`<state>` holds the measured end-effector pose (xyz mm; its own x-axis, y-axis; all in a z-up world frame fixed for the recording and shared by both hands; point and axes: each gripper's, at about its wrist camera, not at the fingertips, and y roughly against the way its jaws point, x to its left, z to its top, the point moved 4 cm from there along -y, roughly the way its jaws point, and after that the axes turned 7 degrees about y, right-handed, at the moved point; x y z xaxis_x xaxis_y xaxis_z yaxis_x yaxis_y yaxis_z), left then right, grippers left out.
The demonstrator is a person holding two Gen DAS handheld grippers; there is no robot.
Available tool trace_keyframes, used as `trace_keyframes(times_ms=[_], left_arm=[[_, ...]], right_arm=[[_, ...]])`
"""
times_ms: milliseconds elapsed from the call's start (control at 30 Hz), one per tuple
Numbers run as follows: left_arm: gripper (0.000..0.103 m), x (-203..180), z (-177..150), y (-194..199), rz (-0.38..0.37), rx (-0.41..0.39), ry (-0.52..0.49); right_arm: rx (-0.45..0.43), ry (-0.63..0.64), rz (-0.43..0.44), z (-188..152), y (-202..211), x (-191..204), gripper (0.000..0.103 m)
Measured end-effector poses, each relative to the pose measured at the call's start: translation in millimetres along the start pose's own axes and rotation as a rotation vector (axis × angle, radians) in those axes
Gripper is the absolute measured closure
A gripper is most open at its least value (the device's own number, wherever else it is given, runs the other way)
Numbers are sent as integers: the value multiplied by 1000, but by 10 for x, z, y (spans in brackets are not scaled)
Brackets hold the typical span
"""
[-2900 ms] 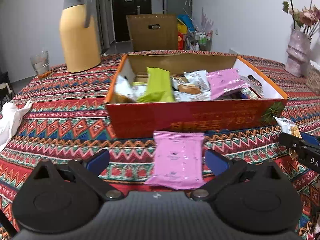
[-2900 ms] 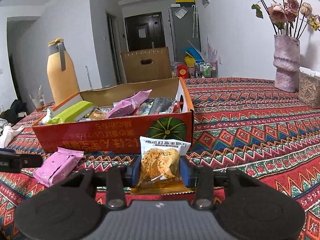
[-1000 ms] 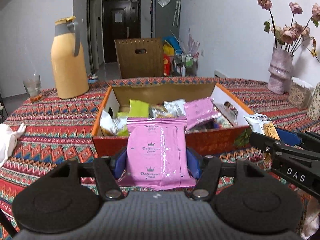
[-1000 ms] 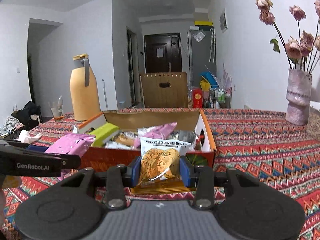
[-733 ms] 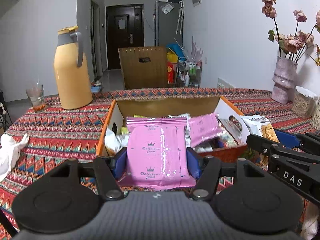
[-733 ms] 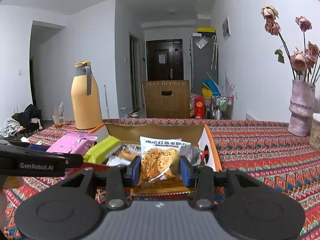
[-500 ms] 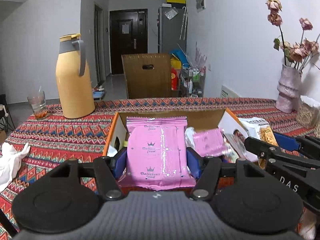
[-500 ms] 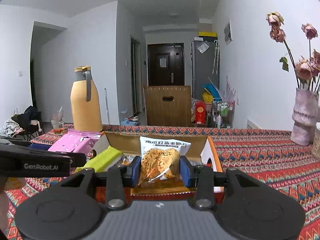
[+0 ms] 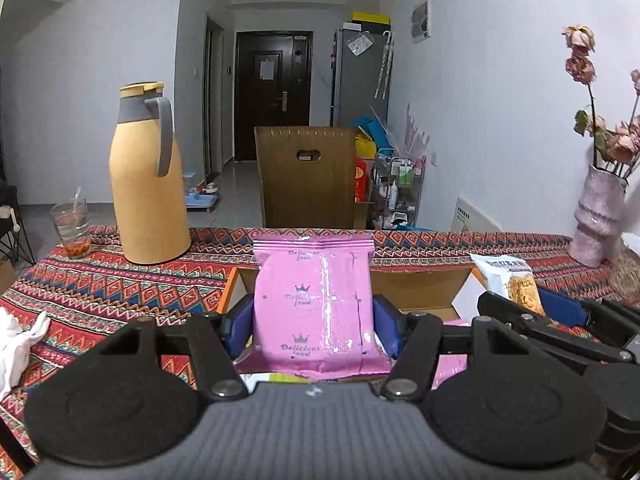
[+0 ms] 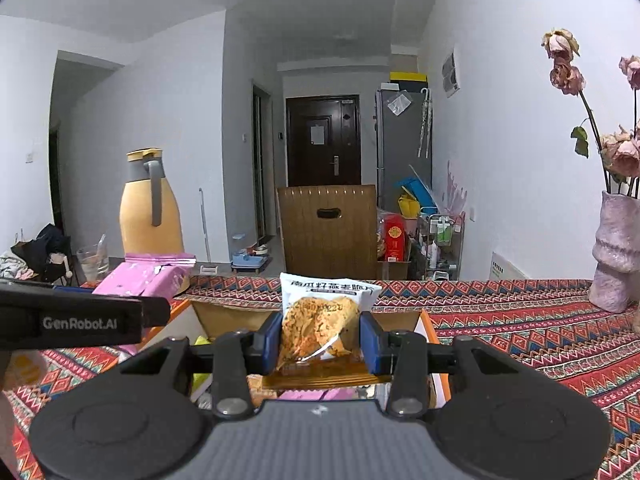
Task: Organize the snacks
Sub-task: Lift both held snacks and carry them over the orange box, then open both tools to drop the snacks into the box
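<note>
My left gripper (image 9: 313, 330) is shut on a pink snack packet (image 9: 316, 300) and holds it above the open orange cardboard box (image 9: 420, 288). My right gripper (image 10: 320, 340) is shut on a white packet with a golden crispy snack (image 10: 320, 320), also above the box (image 10: 430, 326). The right gripper and its packet (image 9: 510, 276) show at the right of the left wrist view. The left gripper's arm (image 10: 80, 322) and pink packet (image 10: 148, 274) show at the left of the right wrist view. Most of the box's contents are hidden under the grippers.
A yellow thermos jug (image 9: 146, 196) and a glass (image 9: 74, 228) stand at the table's far left. A pink vase with dried flowers (image 9: 596, 216) stands at the far right. A white cloth (image 9: 18, 344) lies at the left. A wooden chair (image 9: 306, 182) stands behind the patterned table (image 9: 100, 288).
Both grippers, shut on their packets, have risen and moved forward over the box. The box has sunk low in both views.
</note>
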<state>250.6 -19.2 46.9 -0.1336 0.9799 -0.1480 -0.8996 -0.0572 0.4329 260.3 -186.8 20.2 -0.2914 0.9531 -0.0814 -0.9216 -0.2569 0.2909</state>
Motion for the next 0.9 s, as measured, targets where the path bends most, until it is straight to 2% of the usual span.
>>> trace_keyframes(times_ms=[233,433,700,767,833,867,900], left_arm=[[40,60,-116,-267,20,-6,17],[41,174,-245,-504,26,57,37],[40,203,-271,-528,25,60,39],[36,224,-260,-506,39,47,45],[21,245,-250,-475,46,34,56],[16,261,-245,-468,54,28,61],[8,277,-240,-466,68,20,66]], right_arm=[[2,-34,-14,-86,-264,-94,63],[38,-50,10,-241,-422,-122,63],[91,-50,1,-372,-551,-114,63],[94,-51,0,-373,-553,-109,62],[98,-57,-6,-386,-548,-132,61],[102,-59,-11,-386,-550,-139,53],[110,-65,-13,-397,-553,-153,38]])
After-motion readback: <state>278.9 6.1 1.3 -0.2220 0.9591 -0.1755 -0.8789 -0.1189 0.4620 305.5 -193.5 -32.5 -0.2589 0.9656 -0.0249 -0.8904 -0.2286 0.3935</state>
